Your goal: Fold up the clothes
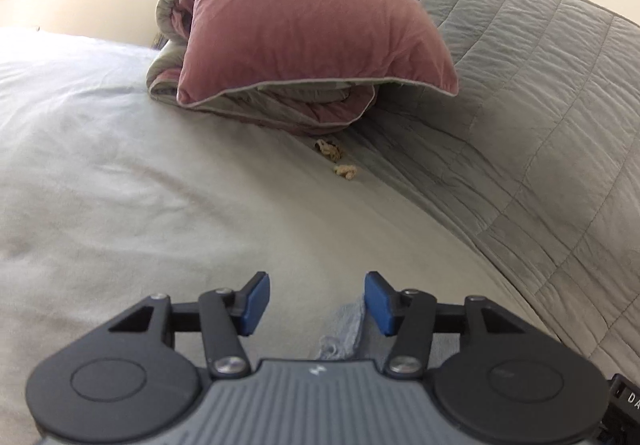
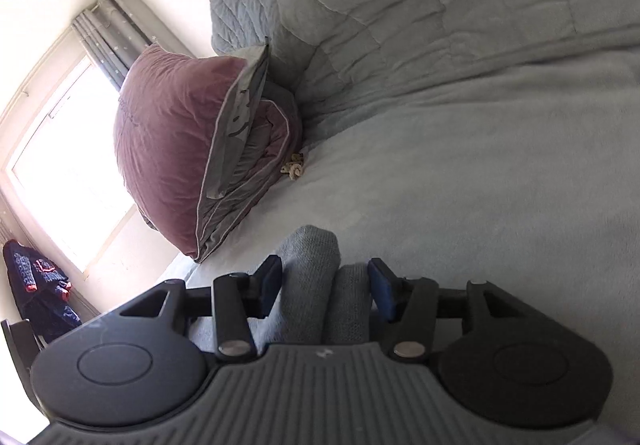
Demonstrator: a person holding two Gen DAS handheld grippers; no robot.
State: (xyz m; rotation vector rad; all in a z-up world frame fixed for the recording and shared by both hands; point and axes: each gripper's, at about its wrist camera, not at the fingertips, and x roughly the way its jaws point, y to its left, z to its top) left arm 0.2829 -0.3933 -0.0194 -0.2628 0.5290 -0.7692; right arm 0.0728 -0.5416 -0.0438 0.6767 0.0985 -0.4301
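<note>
Item: pale blue knitted garment (image 2: 310, 277), folded thick, near edge of pale bedsheet (image 1: 160, 185).
R gripper (image 2: 325, 287): jaws apart, astride fold, pads not pressing.
L gripper (image 1: 316, 303): jaws apart, frayed edge below.
Status: fold apparently made; release/tidying left.

My left gripper (image 1: 317, 303) is hiding most of a pale blue cloth (image 1: 340, 333); only a frayed bit is showing behind the pads, so I cannot tell what garment it is. My right gripper (image 2: 325, 287) is covering the lower part of the knit fold (image 2: 310, 273) between its pads. The dark garment (image 2: 38, 289) by the window is running off the frame's edge. The small tan bits (image 1: 332, 151) are staying too small to name.
</note>
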